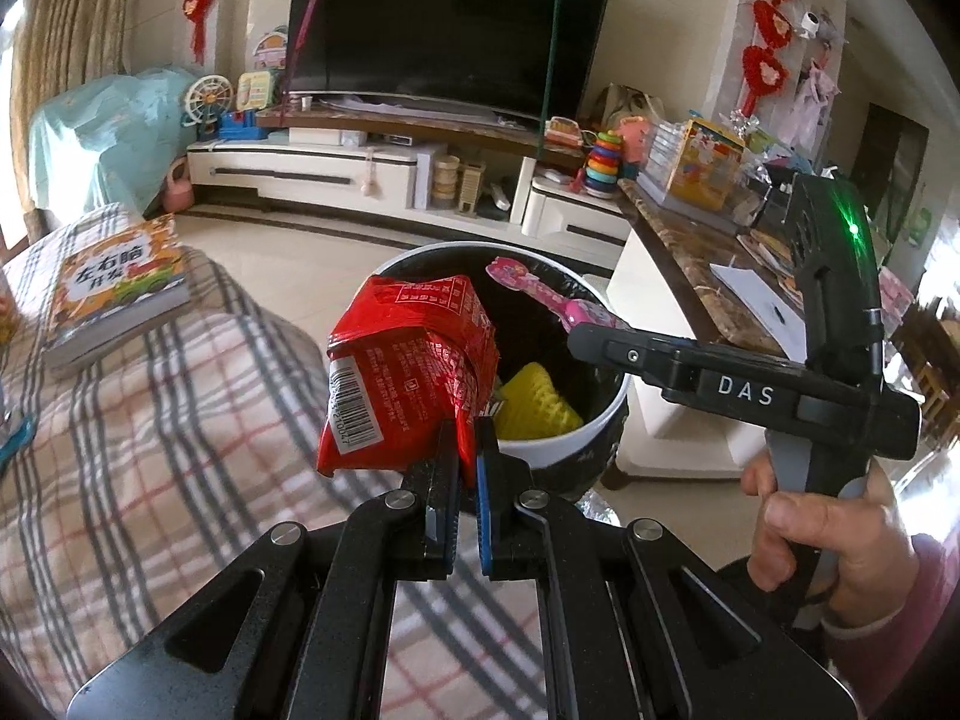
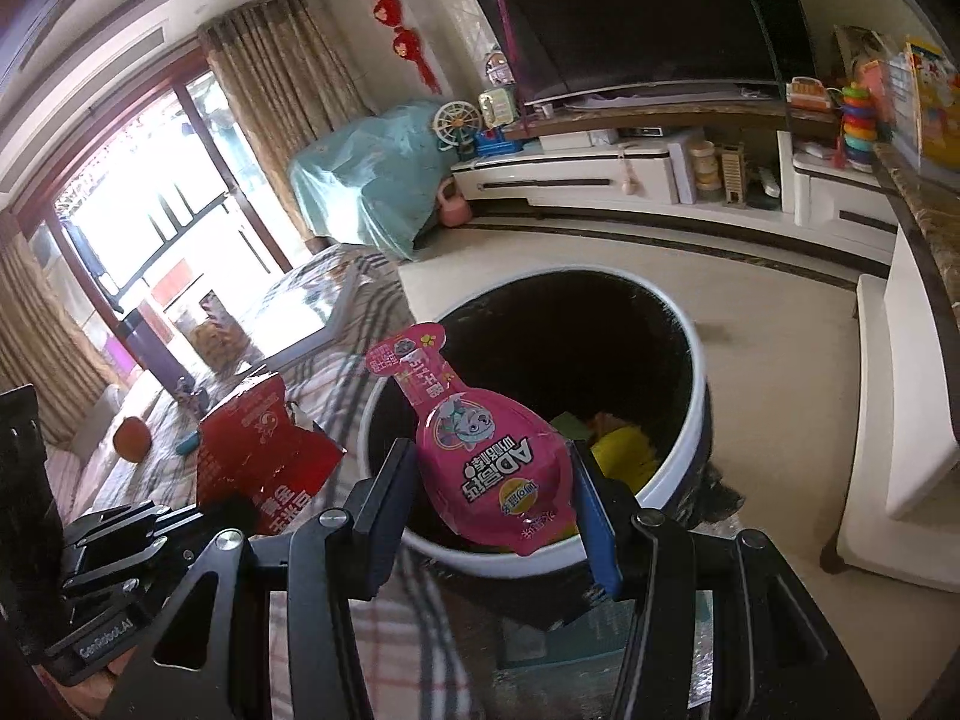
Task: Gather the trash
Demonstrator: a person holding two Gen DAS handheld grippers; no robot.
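Observation:
My left gripper (image 1: 467, 429) is shut on a crumpled red snack wrapper (image 1: 399, 366), which hangs at the near left rim of a round trash bin (image 1: 591, 432) with a white rim and black liner. My right gripper (image 2: 492, 468) is shut on a pink bottle-shaped drink pouch (image 2: 480, 450) and holds it over the bin's (image 2: 690, 432) near edge. In the left wrist view the right gripper (image 1: 591, 339) reaches over the bin from the right with the pink pouch (image 1: 540, 288) sticking out. Yellow trash (image 1: 534, 411) lies in the bin. The red wrapper (image 2: 264, 462) shows left of the pouch.
A checked cloth (image 1: 150, 450) covers the surface left of the bin, with a book (image 1: 117, 291) on it. A marble-topped counter (image 1: 690, 240) stands right of the bin. A TV stand (image 1: 336, 174) and TV lie beyond. An orange (image 2: 131, 438) rests on the cloth.

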